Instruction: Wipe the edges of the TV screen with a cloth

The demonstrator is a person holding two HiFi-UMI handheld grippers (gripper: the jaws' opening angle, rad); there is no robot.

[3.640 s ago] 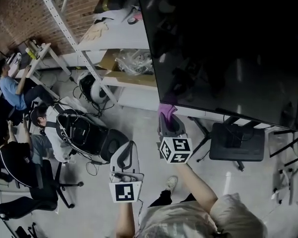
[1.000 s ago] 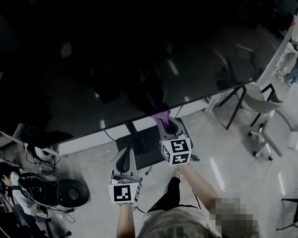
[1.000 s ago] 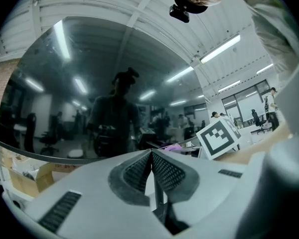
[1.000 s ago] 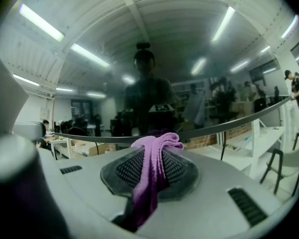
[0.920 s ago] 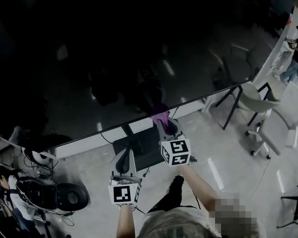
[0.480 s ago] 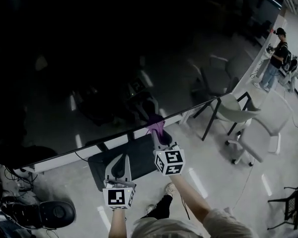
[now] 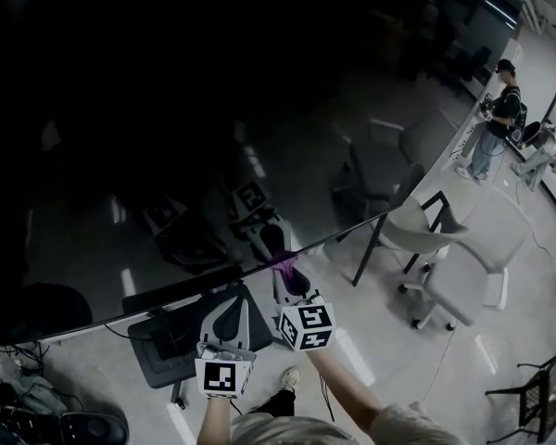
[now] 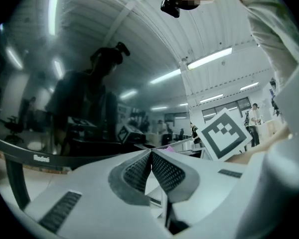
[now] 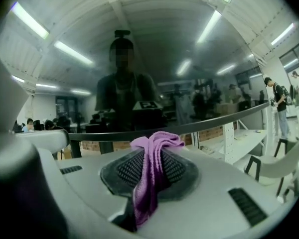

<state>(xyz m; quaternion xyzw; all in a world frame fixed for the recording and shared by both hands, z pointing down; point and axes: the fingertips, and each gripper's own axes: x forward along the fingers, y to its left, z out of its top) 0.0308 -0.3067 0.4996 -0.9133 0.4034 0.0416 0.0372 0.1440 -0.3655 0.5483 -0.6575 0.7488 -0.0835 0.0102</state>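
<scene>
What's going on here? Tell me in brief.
A person stands before a big dark TV screen with a tool in each hand. The right tool is shut on a purple cloth and holds it up at the screen's bottom edge, where the cloth seems to touch. The left tool is shut with nothing in it, and hangs lower, beside the right one.

Head cam: above, facing steeply down past left gripper (image 7: 230,299) and right gripper (image 7: 284,276) onto TV screen (image 7: 167,137) & floor (image 7: 417,360). Left gripper cam looks along its jaws, v. near TV's bottom bezel (image 8: 40,157). Right gripper cam faces the screen square-on, close. All three share that bezel; head & right cams share the purple cloth (image 9: 149,178).
</scene>
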